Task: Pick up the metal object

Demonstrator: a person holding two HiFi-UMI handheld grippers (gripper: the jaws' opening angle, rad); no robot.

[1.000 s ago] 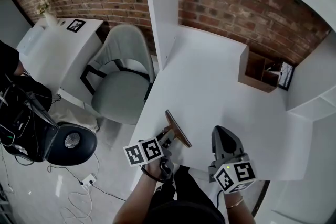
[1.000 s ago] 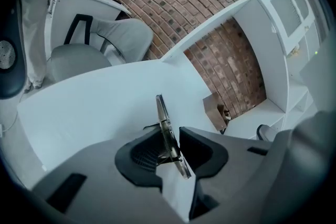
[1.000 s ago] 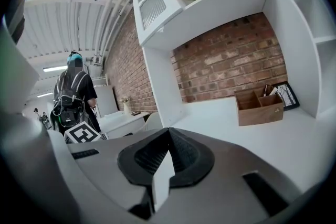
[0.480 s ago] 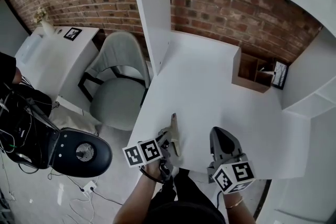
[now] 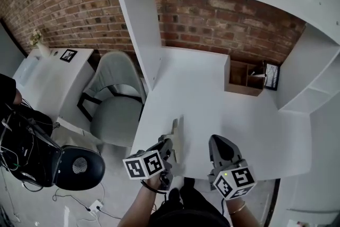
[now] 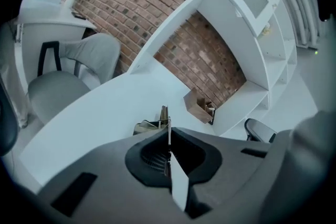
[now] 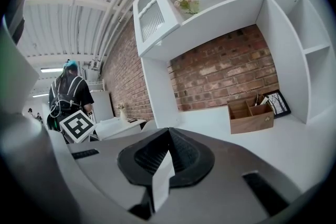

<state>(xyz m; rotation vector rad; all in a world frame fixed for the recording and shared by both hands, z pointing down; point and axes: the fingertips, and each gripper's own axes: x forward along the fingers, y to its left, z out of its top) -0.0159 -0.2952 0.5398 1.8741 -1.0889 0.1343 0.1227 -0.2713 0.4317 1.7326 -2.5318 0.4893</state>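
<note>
White surface [image 5: 212,93] under a red brick wall [image 5: 212,18], near edge almost bare. The thin flat brown metal object [image 5: 176,133] stands on edge at the near left of the surface, just ahead of the person. The left tool [image 5: 169,147] is clamped on it: in the left gripper view the jaws are pinched nearly together with the thin plate running up between them. Cannot tell if its lower edge is touching the surface or just off it.

The step looks like grasp made, lift due. To do it well, lift straight up with the squeeze firm. The plate is thin and held near one end, so it will likely pivot or slip if jerked. Rise slowly and don't drag the far end.

The right tool [image 5: 219,142] is beside it, jaws together, nothing in them, and is best left clear. A wooden box [image 5: 241,76] at the back and a grey chair [image 5: 114,98] to the left are both well apart.
</note>
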